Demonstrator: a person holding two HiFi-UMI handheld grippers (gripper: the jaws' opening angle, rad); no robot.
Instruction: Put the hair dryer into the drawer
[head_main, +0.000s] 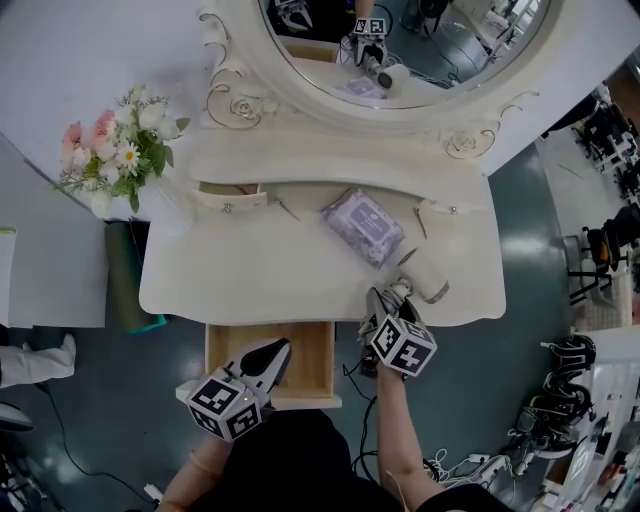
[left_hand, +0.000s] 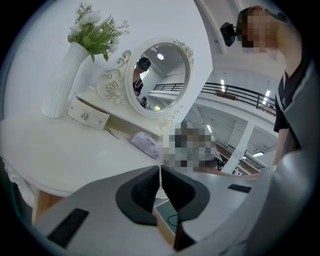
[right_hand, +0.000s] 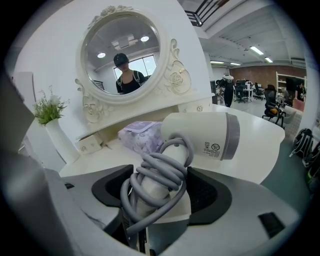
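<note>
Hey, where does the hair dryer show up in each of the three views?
Head view: hair dryer at the right front edge of the dressing table, in the right gripper.
Left gripper view: not in it.
Right gripper view: centre, handle between the jaws.
Shared landmark: purple packet.

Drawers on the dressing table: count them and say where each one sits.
3. A large open drawer below the tabletop's front edge; a small left drawer and a small right drawer under the mirror. More may be hidden.
</note>
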